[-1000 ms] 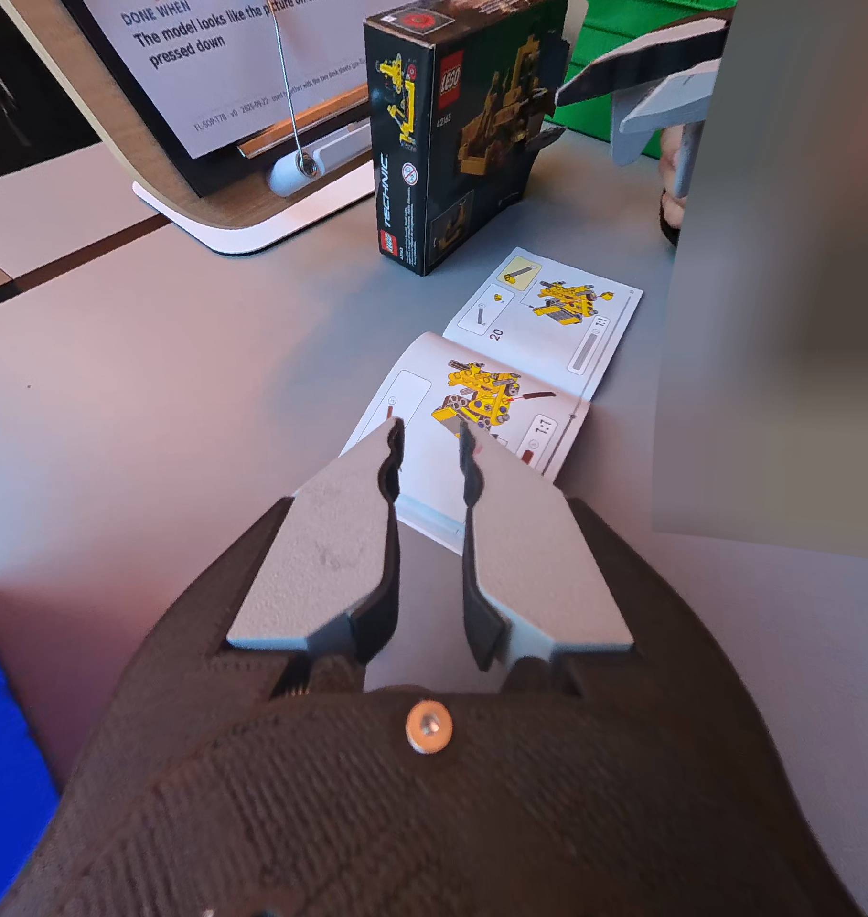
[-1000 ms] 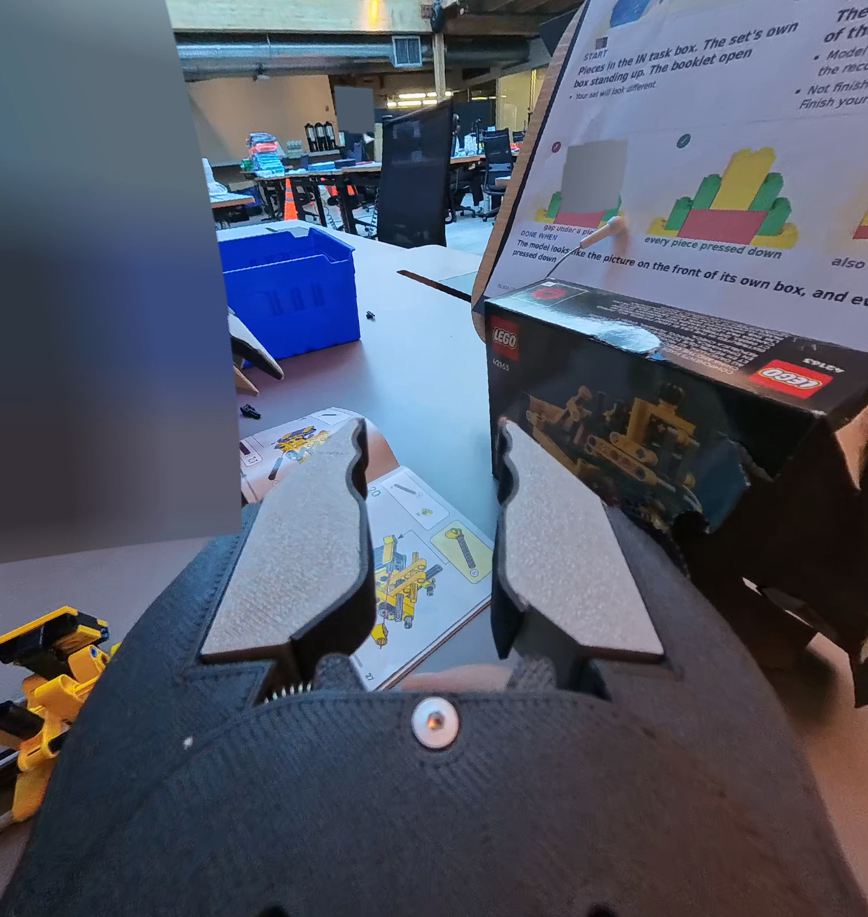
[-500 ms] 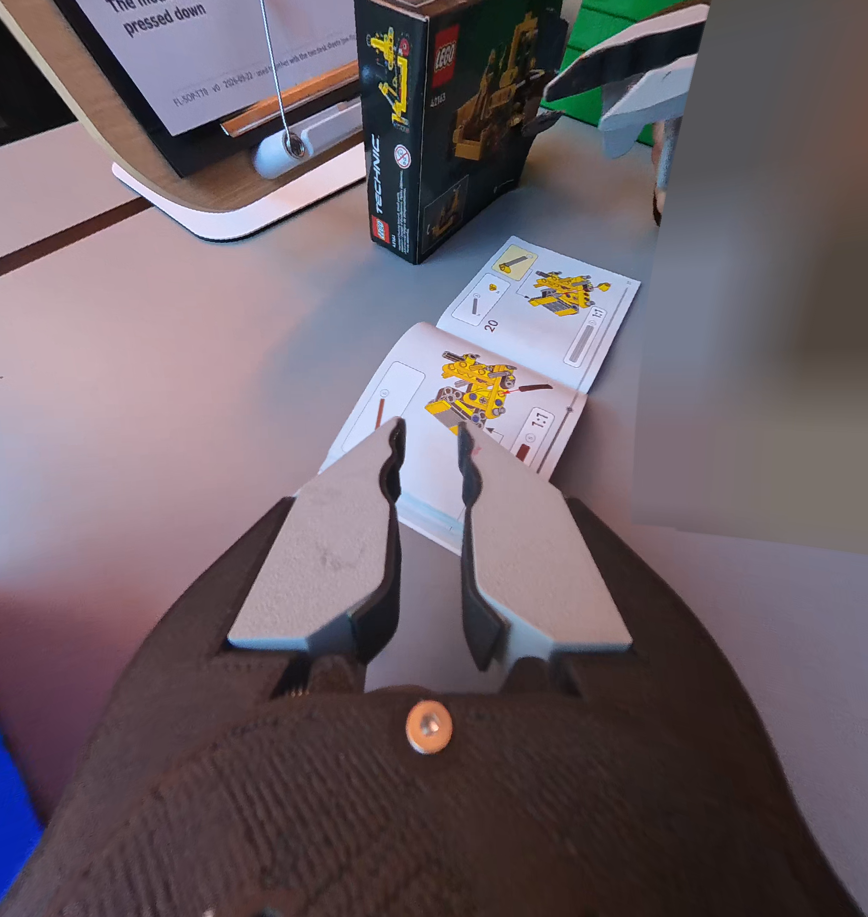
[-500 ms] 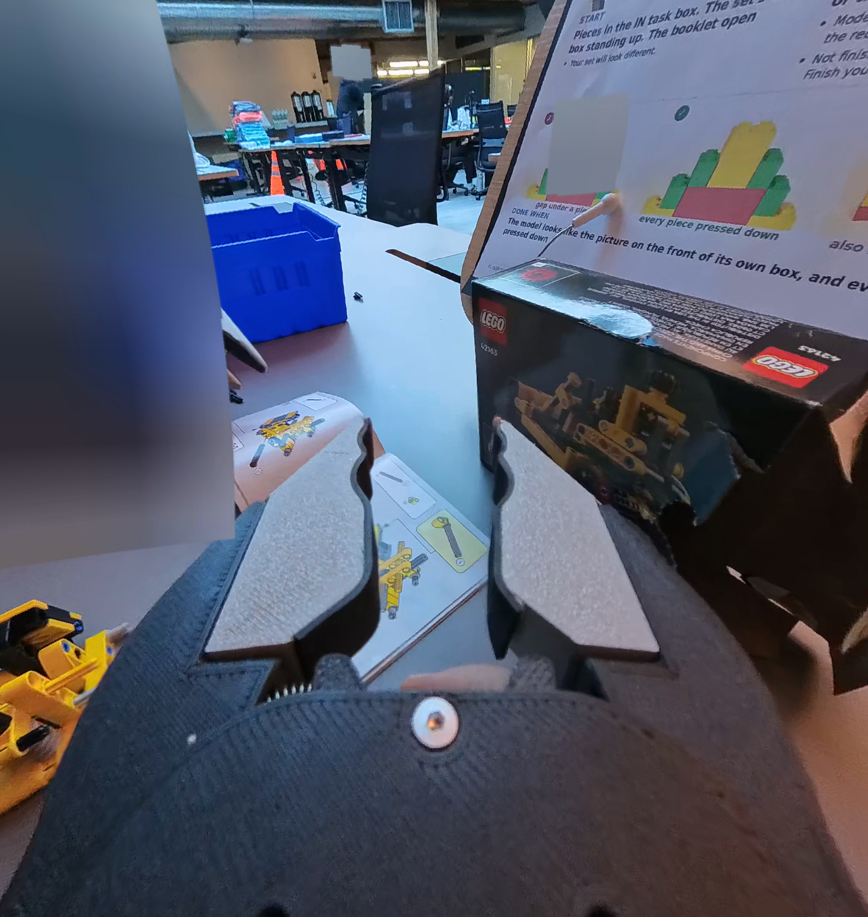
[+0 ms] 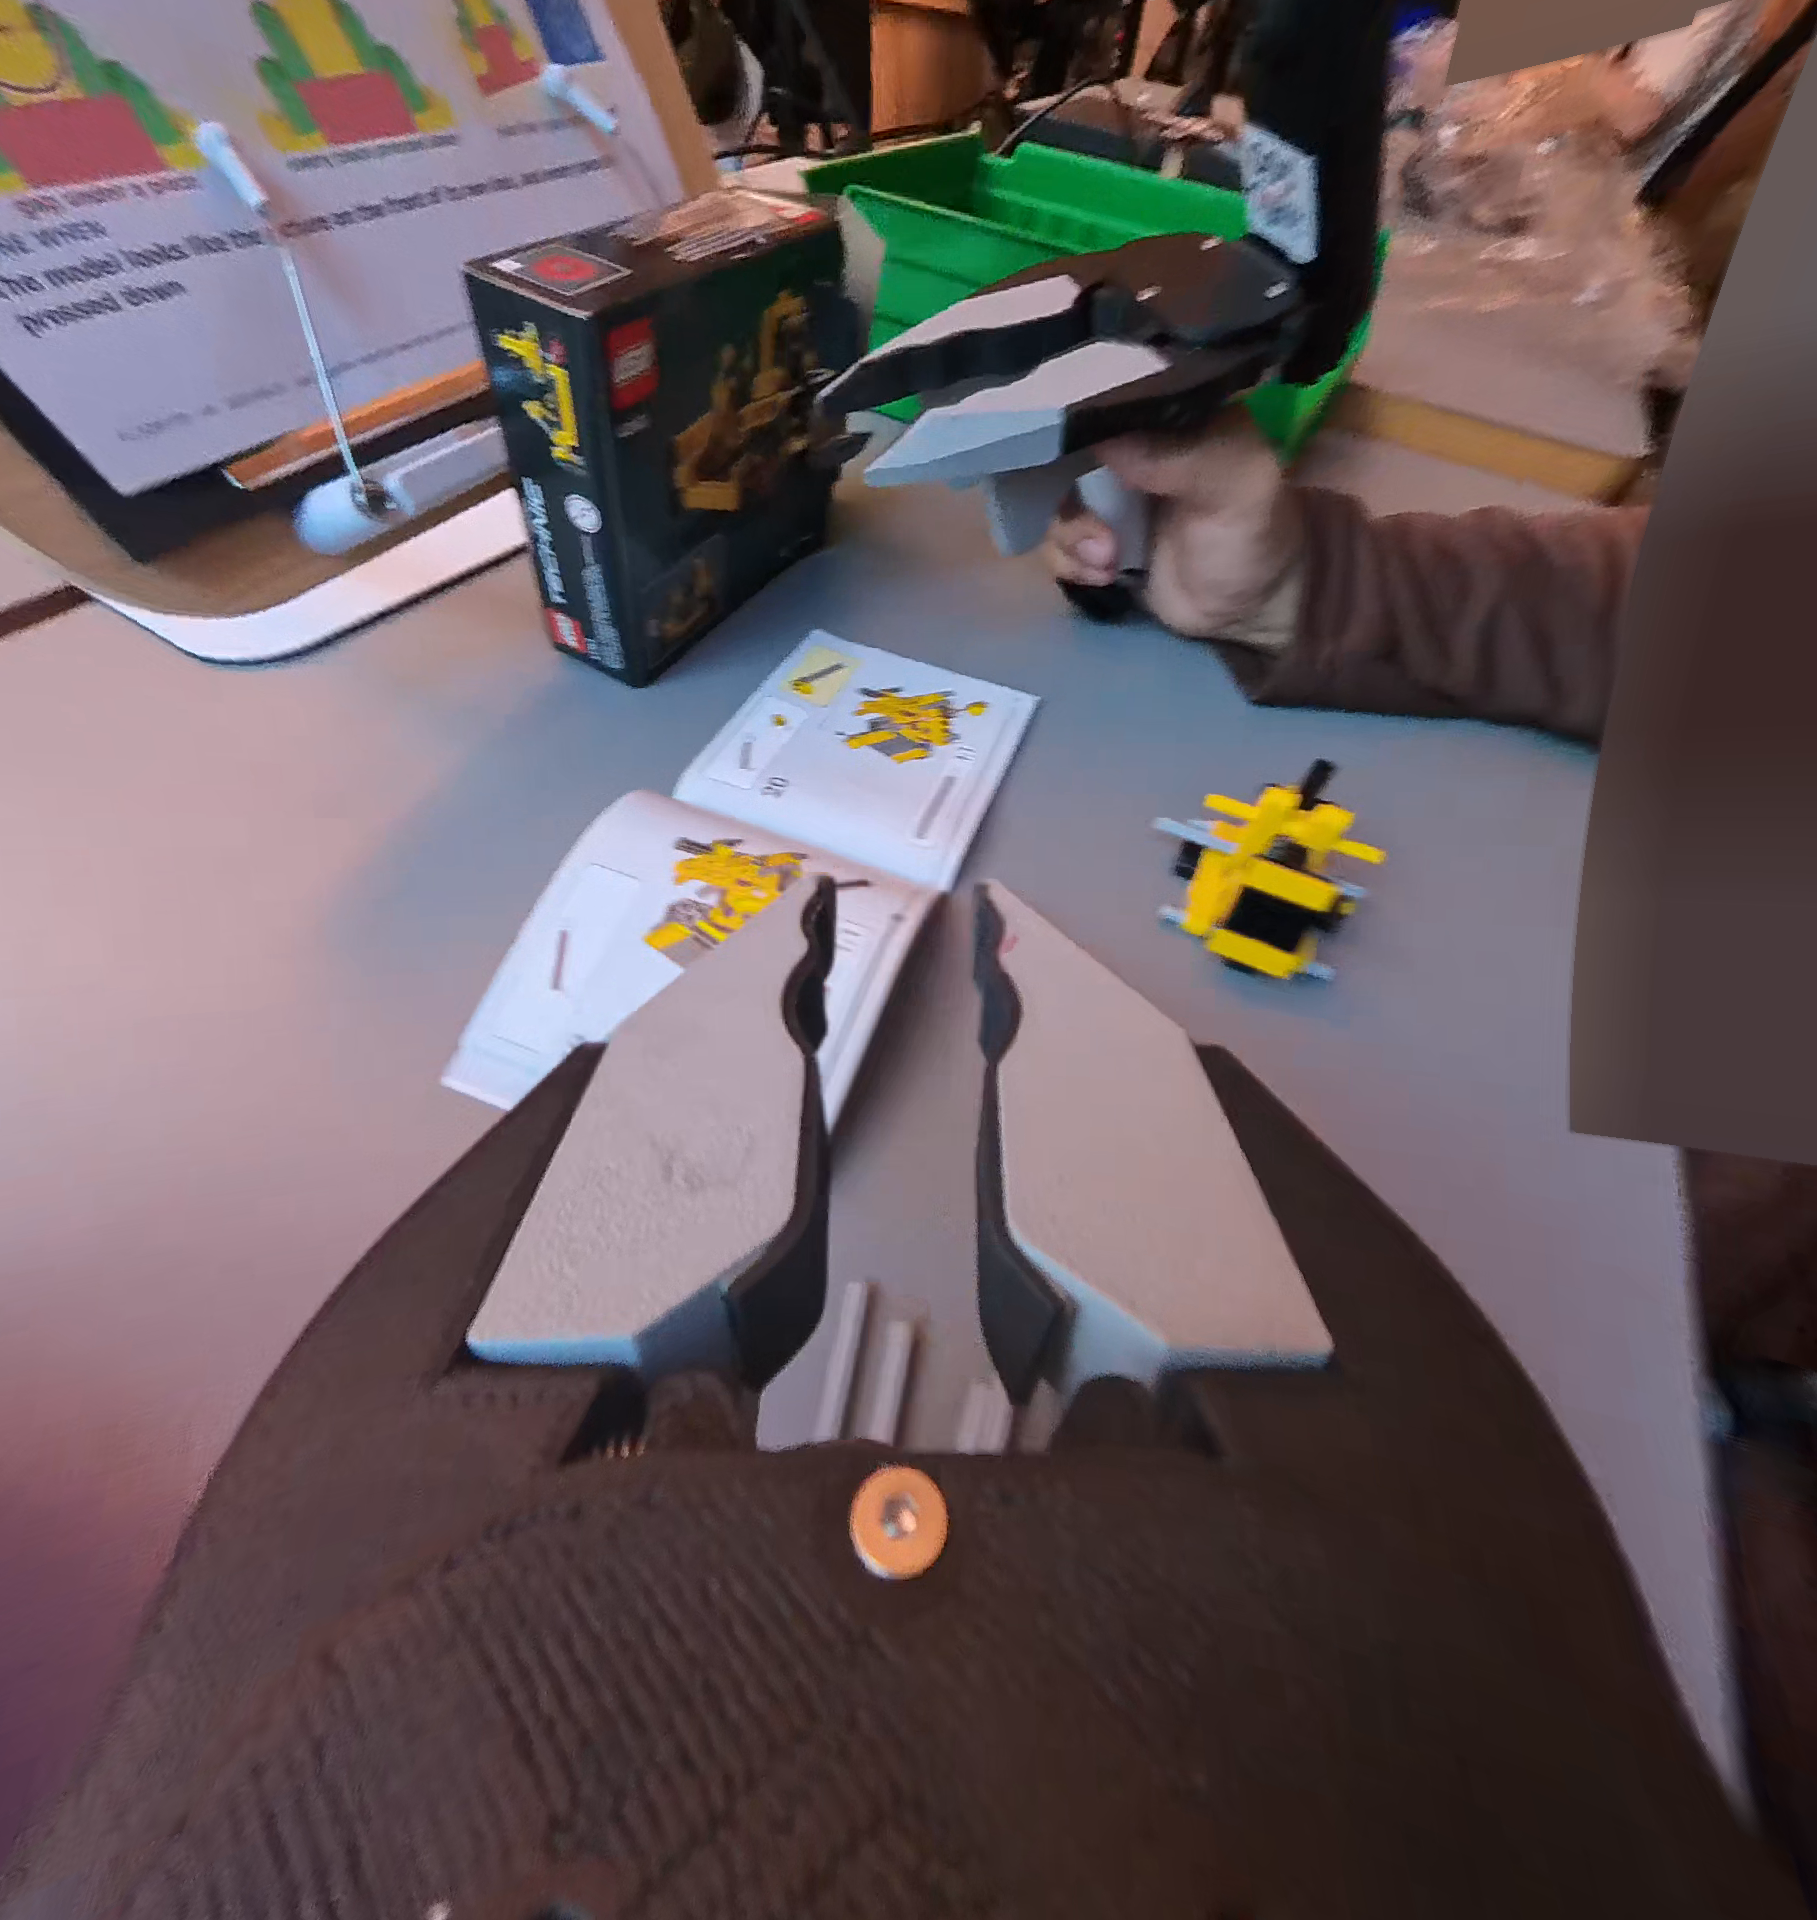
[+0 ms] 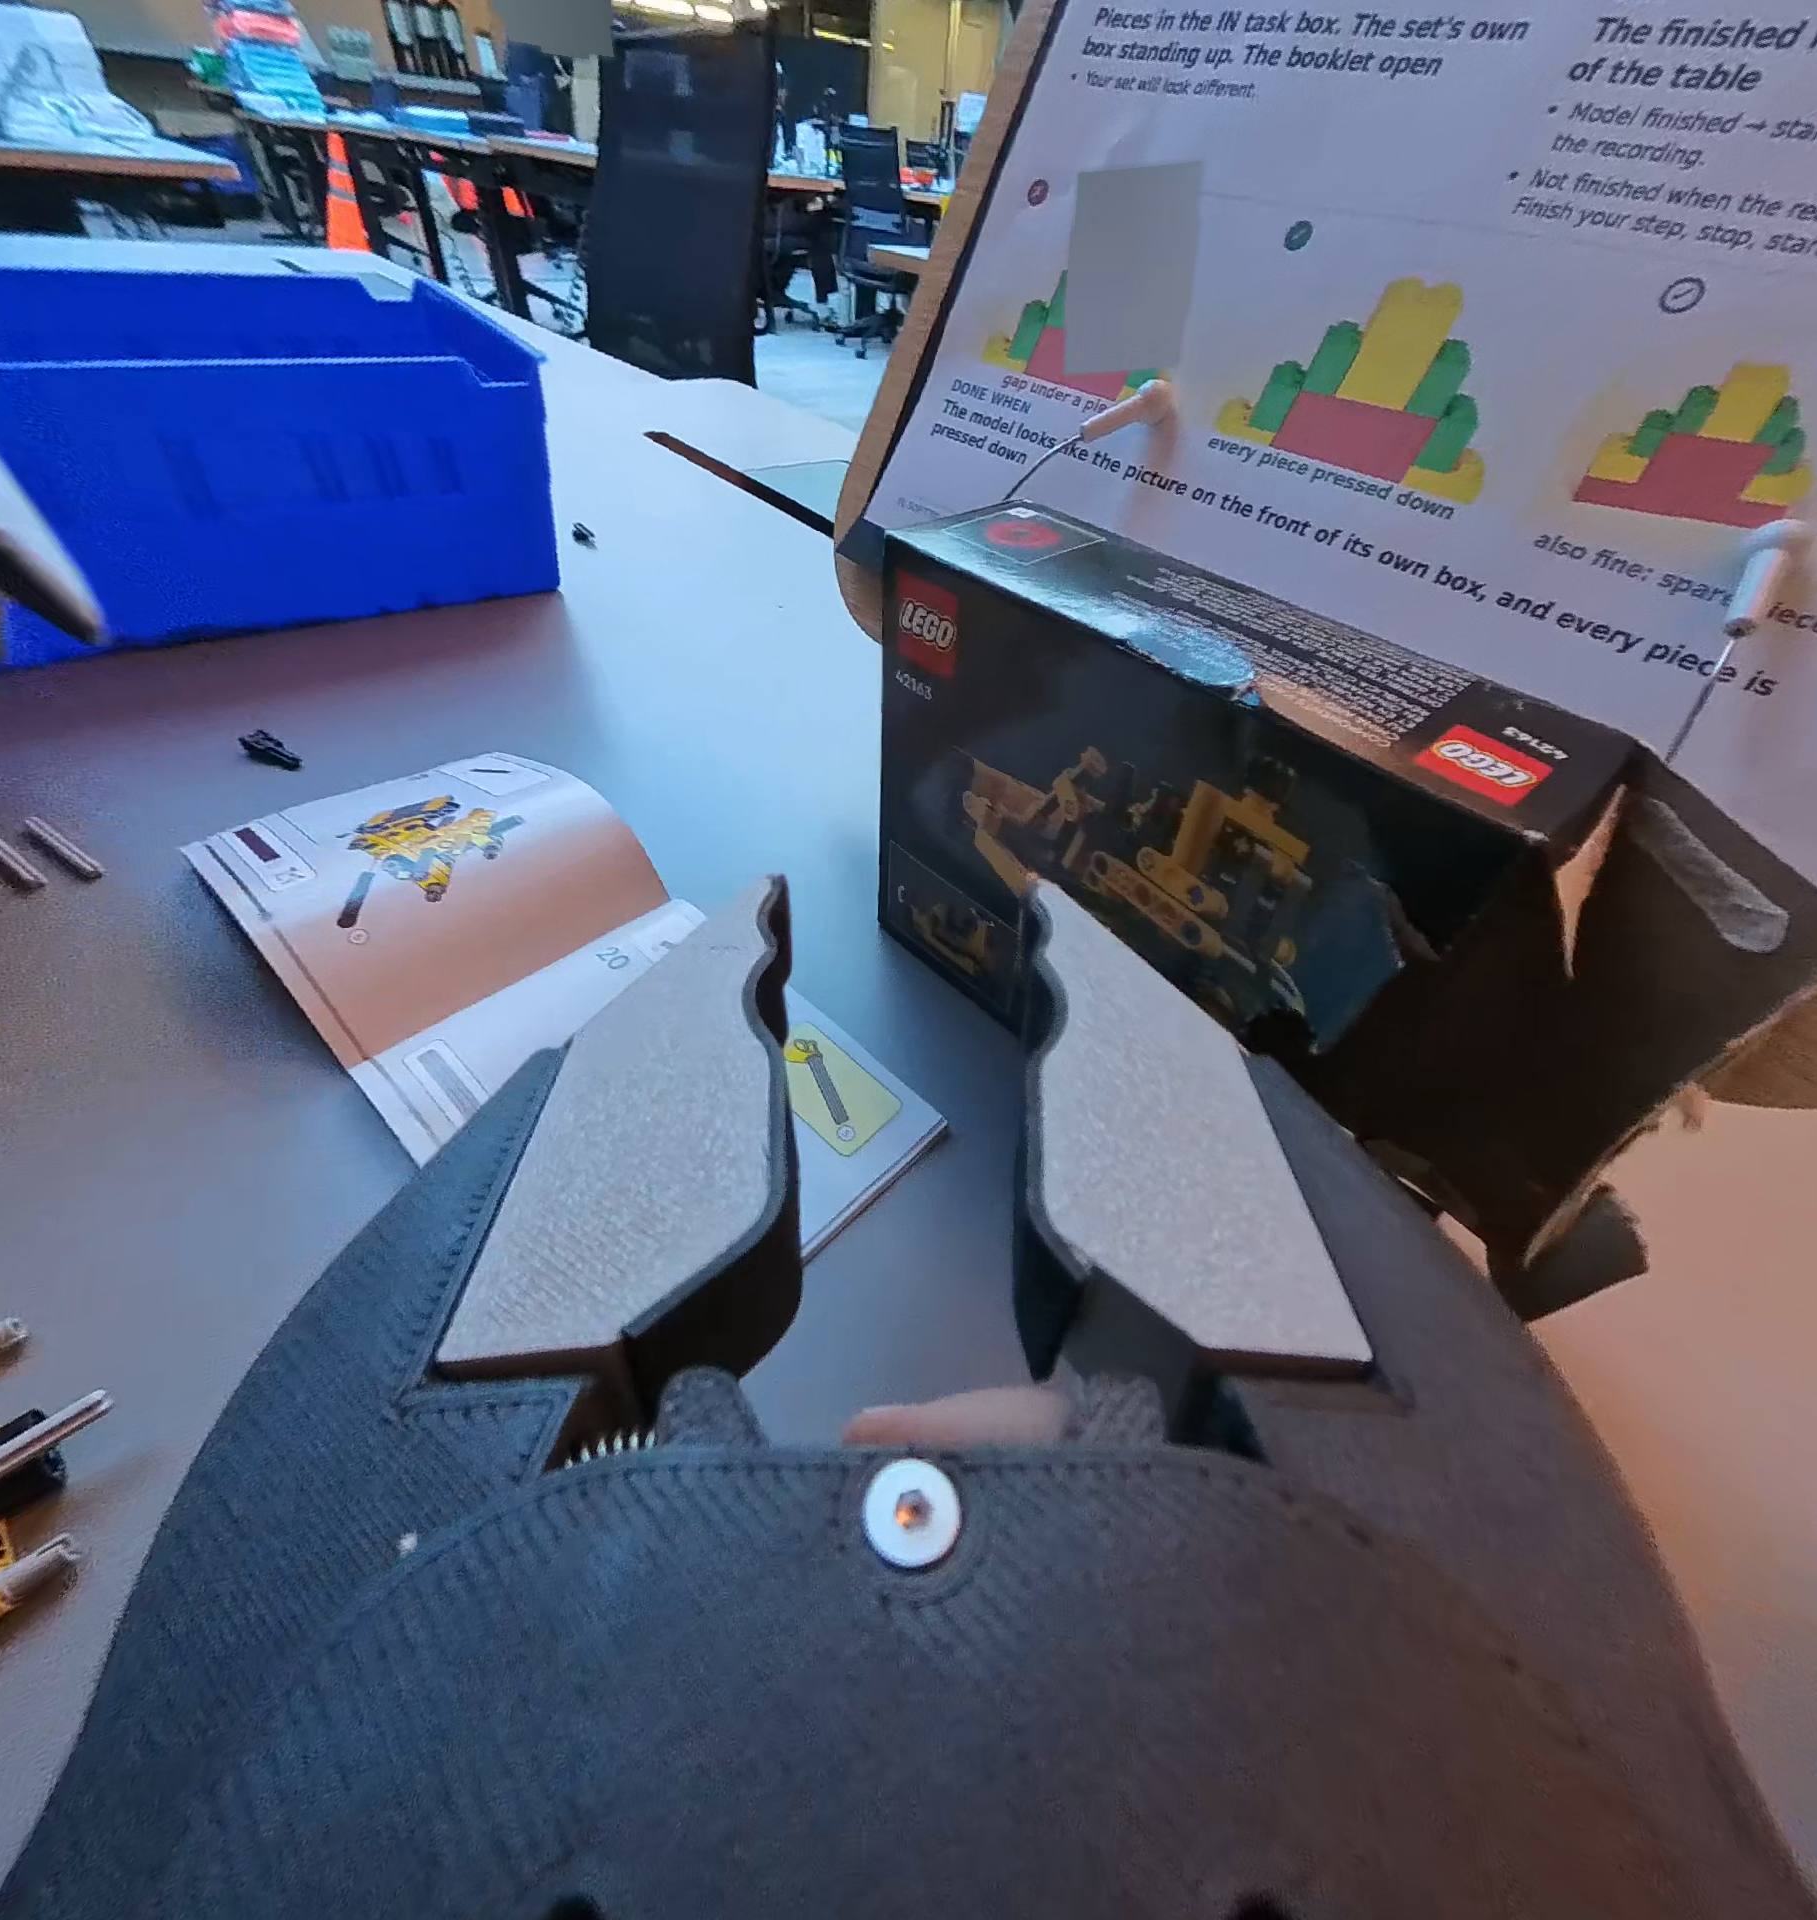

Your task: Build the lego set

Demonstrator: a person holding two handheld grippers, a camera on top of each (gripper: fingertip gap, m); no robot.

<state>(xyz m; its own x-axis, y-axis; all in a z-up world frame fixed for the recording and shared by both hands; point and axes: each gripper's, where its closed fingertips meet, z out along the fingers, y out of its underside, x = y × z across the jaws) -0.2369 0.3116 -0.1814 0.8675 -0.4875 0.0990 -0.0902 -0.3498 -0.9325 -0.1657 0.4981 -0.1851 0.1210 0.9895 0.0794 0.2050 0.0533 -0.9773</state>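
While our left tongs [image 5: 899, 935] hover empty and parted over the open booklet [image 5: 769, 842], we see the yellow model [image 5: 1262, 883] standing to the right on the grey surface [image 5: 208, 883], part-built by our reckoning; we seem to be checking the step. Beyond, the right tongs [image 5: 862, 431] reach near the black set box [image 5: 665, 436].

Through the right view, our right tongs [image 6: 904, 935] gape empty; two loose axles [image 6: 36, 852] lie far left, likely wanted next. Printing shows on box and instruction board [image 6: 1455, 312].
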